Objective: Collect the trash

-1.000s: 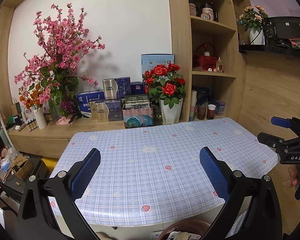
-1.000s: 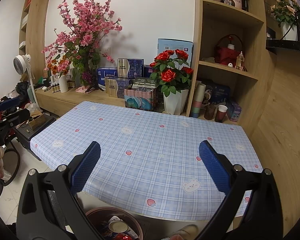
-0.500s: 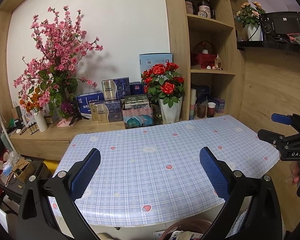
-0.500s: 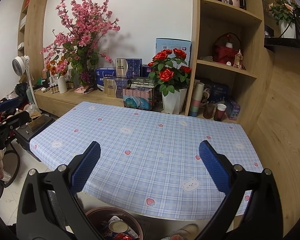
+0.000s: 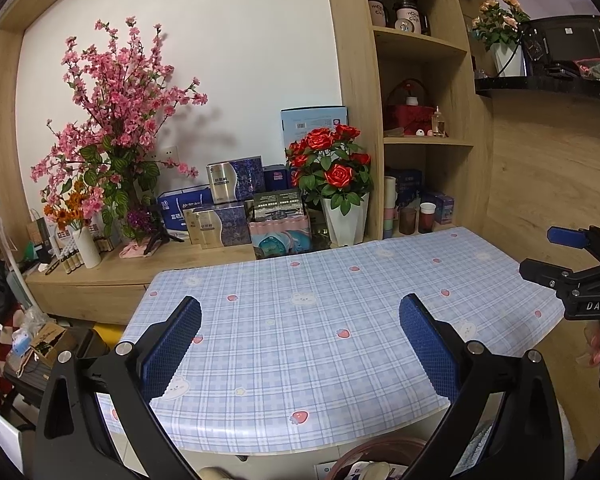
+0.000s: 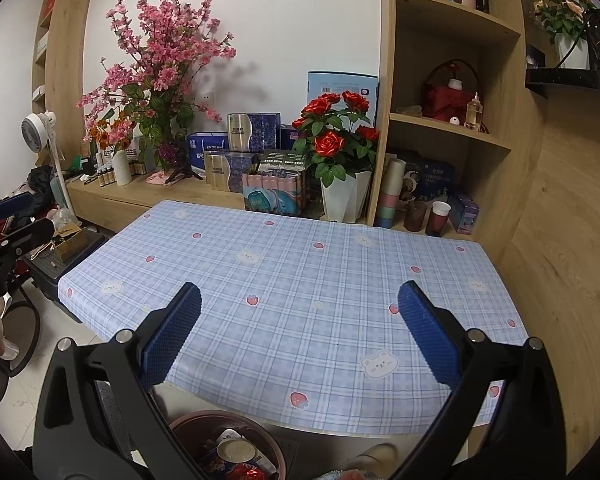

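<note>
A round brown trash bin sits on the floor under the table's near edge, holding a cup lid and wrappers; its rim also shows in the left wrist view. My left gripper is open and empty above the blue checked tablecloth. My right gripper is open and empty above the same cloth. The right gripper also shows at the right edge of the left wrist view, and the left gripper at the left edge of the right wrist view. No loose trash shows on the table.
A white pot of red roses, stacked boxes and a pink blossom arrangement stand on the wooden ledge behind the table. Wooden shelves hold cups and jars. A fan and floor clutter lie left.
Both grippers have drawn back and risen slightly, so the table appears a little farther away. Both stay open and empty.
</note>
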